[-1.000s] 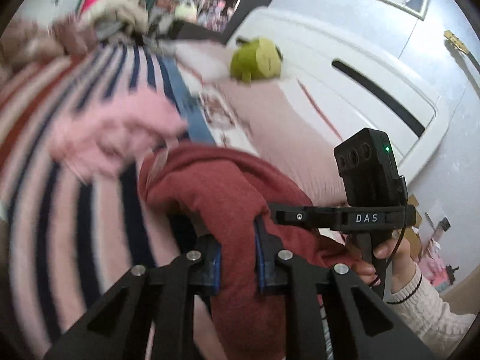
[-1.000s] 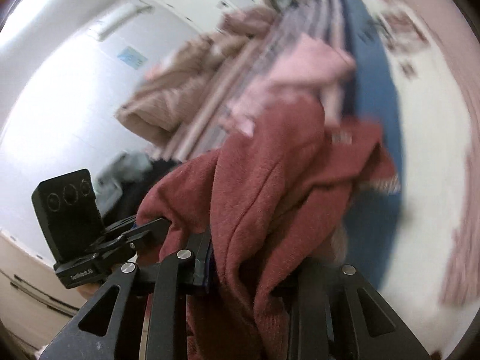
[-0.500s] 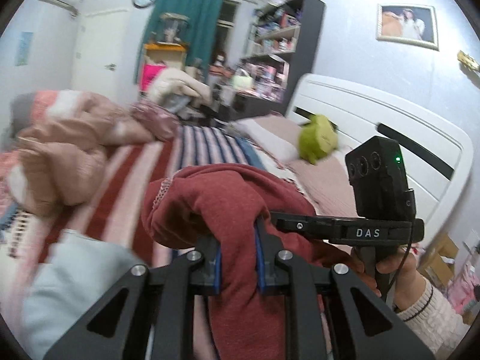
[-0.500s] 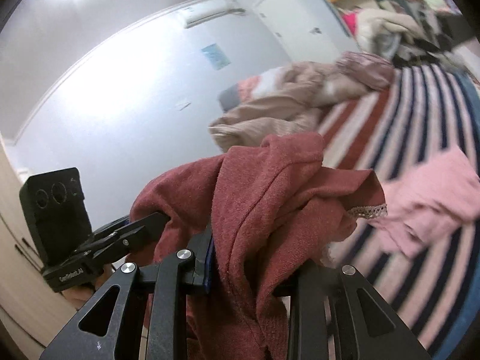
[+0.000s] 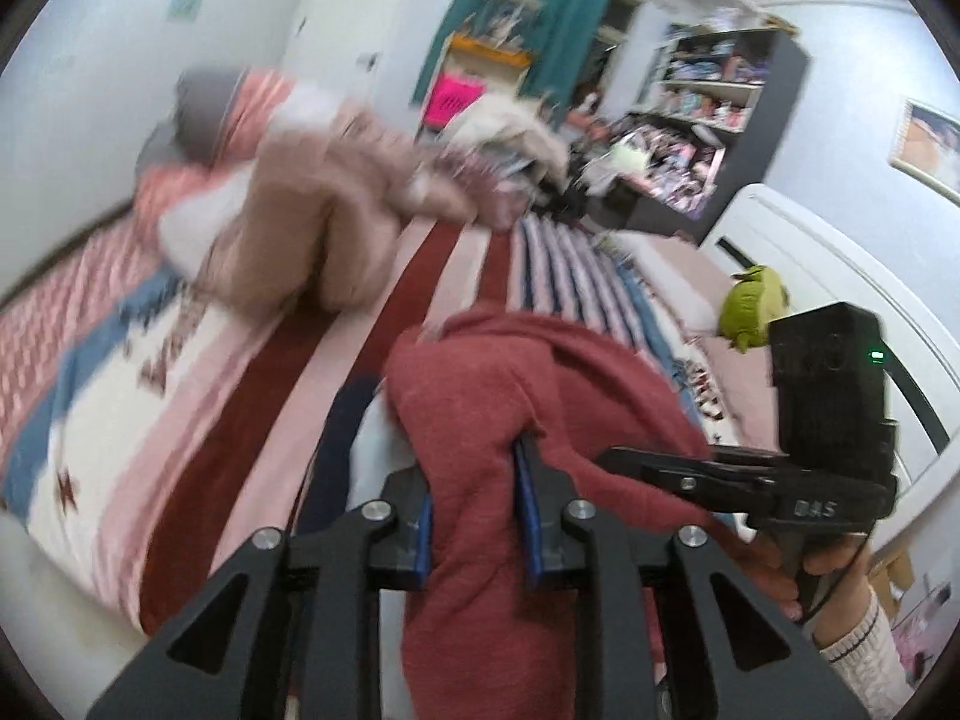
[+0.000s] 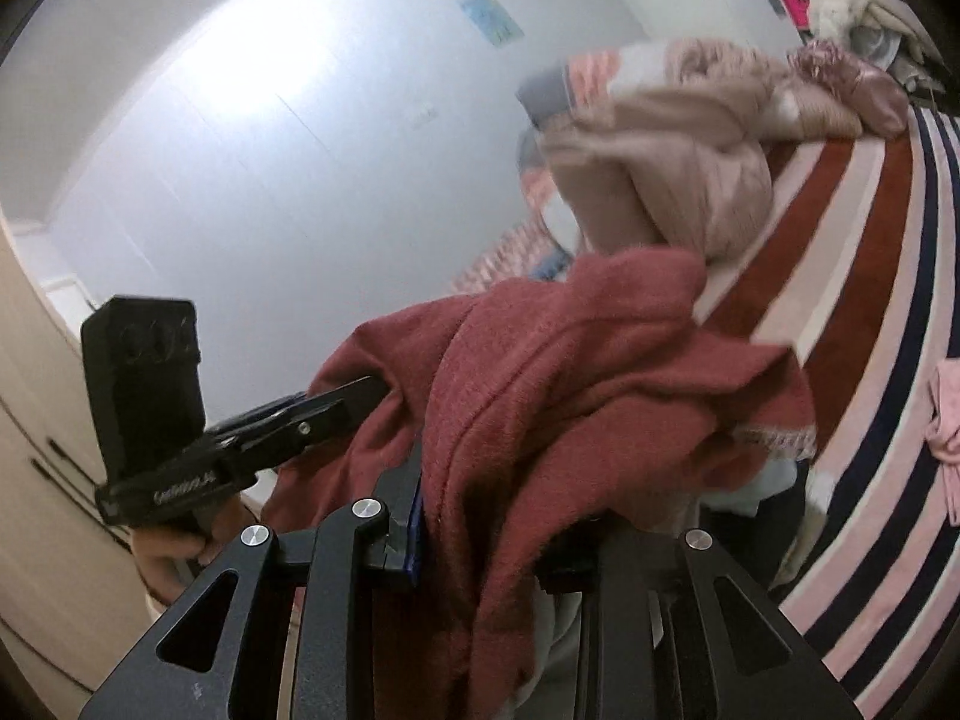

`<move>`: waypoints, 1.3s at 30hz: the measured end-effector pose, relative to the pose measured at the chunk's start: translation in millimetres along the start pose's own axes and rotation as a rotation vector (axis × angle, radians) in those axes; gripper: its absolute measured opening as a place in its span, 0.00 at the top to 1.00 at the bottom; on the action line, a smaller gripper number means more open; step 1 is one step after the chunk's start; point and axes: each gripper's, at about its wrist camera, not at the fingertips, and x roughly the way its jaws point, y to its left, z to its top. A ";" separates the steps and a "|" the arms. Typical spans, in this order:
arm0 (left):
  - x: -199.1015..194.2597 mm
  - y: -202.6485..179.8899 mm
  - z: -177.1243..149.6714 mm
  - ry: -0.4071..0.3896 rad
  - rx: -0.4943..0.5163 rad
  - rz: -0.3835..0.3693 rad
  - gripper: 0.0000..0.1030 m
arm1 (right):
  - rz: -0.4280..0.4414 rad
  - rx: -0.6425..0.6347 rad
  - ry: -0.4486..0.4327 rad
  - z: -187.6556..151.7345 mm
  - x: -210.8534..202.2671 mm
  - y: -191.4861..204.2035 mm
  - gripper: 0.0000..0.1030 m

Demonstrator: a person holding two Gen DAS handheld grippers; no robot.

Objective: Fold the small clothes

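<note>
A dark red knit garment (image 5: 510,396) hangs bunched in the air above the striped bed. My left gripper (image 5: 474,516) is shut on one part of it. My right gripper (image 6: 492,534) is shut on another part of the same garment (image 6: 576,372), whose lace-trimmed hem (image 6: 774,438) droops to the right. The right gripper shows at the right of the left wrist view (image 5: 750,480), and the left gripper shows at the left of the right wrist view (image 6: 282,426). Cloth hides the right gripper's right finger.
A striped bedspread (image 5: 252,396) covers the bed. A beige quilt heap (image 5: 312,228) lies at its far end. A pink garment (image 6: 945,432) lies on the stripes at right. A green plush toy (image 5: 750,306) sits by the white headboard (image 5: 840,276). Shelves (image 5: 708,120) stand behind.
Both grippers have swung with the red garment, still held up off the bed; the views have turned left toward the quilt heap and the wall. The pink garment has slid to the right edge.
</note>
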 end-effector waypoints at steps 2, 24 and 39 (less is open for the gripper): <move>18.5 14.1 -11.5 0.028 -0.035 0.008 0.75 | -0.024 0.019 0.032 -4.2 18.4 -5.1 0.74; -29.3 -44.5 -23.3 -0.168 0.072 0.182 0.39 | -0.126 0.018 -0.062 -29.4 -51.8 -51.3 0.31; 25.9 -236.1 -108.9 -0.367 0.260 0.081 0.24 | -0.603 -0.305 -0.301 -156.1 -206.7 -79.9 0.17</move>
